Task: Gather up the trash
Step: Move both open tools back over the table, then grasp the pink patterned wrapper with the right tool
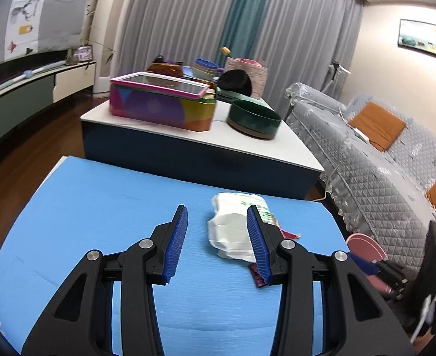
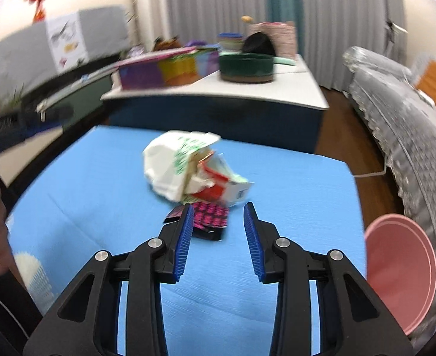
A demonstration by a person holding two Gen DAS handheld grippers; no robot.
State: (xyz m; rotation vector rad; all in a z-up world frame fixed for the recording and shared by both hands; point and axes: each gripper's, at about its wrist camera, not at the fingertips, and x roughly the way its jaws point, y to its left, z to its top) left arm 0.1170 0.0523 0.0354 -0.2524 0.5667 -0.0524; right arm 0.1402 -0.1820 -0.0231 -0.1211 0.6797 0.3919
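Crinkly white plastic bag [image 2: 164, 163] w/ wrappers spilling out sits mid blue mat [image 2: 99, 178], looks light n floppy imo. Left gripper [image 1: 217, 237] and right gripper [image 2: 218, 231] both half open, holding nothing. I'd pinch a bunched fold, flat pink wrapper [image 2: 210, 218] prob slips

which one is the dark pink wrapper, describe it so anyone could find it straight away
Look at the blue mat in front of the low white table. A small heap of rubbish lies near the middle of it, mostly a crumpled white bag. The wrapper is the flat piece at the heap's near edge, the only one with a bright pink pattern on black.
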